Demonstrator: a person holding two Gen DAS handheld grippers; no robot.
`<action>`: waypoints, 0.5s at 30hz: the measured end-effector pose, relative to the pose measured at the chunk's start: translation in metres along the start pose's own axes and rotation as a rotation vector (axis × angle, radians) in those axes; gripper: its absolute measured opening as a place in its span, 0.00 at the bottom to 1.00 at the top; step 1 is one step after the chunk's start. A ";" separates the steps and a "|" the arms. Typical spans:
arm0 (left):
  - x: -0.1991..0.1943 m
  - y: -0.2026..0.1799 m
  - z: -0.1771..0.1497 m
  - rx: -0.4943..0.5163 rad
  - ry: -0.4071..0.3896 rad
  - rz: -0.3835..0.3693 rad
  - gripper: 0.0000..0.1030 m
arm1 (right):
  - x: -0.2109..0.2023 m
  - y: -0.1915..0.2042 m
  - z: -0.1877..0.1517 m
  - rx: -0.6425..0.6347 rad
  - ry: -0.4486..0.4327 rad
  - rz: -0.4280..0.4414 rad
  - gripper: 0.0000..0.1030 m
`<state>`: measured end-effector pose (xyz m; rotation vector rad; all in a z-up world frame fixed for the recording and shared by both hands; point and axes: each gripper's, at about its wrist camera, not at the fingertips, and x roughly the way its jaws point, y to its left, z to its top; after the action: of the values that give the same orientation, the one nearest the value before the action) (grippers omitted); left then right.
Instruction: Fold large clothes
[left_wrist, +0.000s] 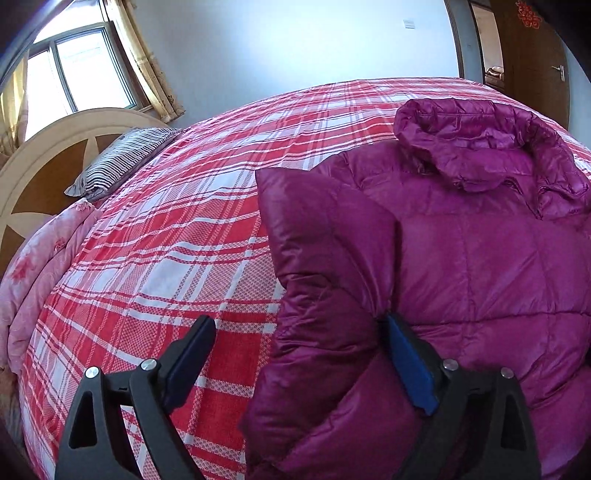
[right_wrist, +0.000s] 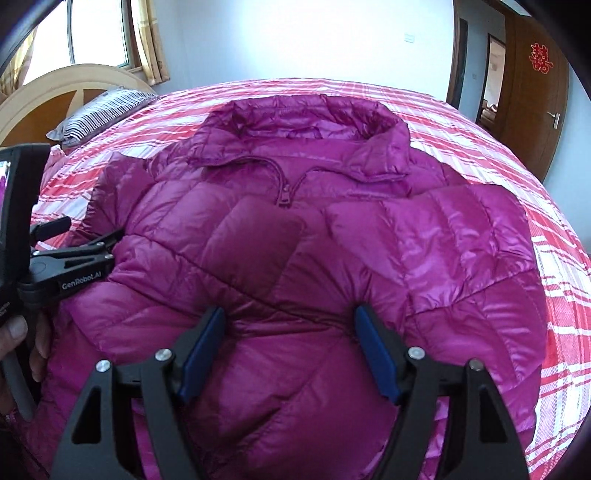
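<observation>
A shiny magenta puffer jacket (right_wrist: 295, 236) lies front up on the red plaid bed, collar away from me, both sleeves folded across its chest. In the left wrist view the jacket (left_wrist: 461, 240) fills the right half. My left gripper (left_wrist: 299, 332) is open, its jaws spread wide around the jacket's folded left edge (left_wrist: 325, 295); it also shows in the right wrist view (right_wrist: 85, 236) at the jacket's left side. My right gripper (right_wrist: 290, 325) is open, its jaws pressed down on the jacket's lower middle, with fabric bulging between them.
The red-and-white plaid bed cover (left_wrist: 166, 240) spreads to the left and beyond the jacket. A striped pillow (left_wrist: 122, 162) lies by the wooden headboard (left_wrist: 44, 166), with a pink floral quilt (left_wrist: 33, 266) along the edge. A brown door (right_wrist: 532, 92) stands at the far right.
</observation>
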<state>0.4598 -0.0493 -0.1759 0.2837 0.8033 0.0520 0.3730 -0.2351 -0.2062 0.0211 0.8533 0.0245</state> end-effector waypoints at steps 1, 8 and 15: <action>0.000 0.000 0.000 0.001 0.000 0.003 0.90 | 0.001 0.001 0.000 -0.003 0.001 -0.005 0.73; 0.000 -0.003 0.000 0.008 -0.002 0.016 0.91 | 0.004 0.006 -0.002 -0.028 -0.002 -0.043 0.73; 0.001 -0.003 -0.001 0.003 0.001 0.020 0.93 | 0.005 0.005 -0.003 -0.026 -0.003 -0.044 0.74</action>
<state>0.4596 -0.0519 -0.1775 0.2948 0.8015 0.0694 0.3742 -0.2301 -0.2116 -0.0222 0.8498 -0.0059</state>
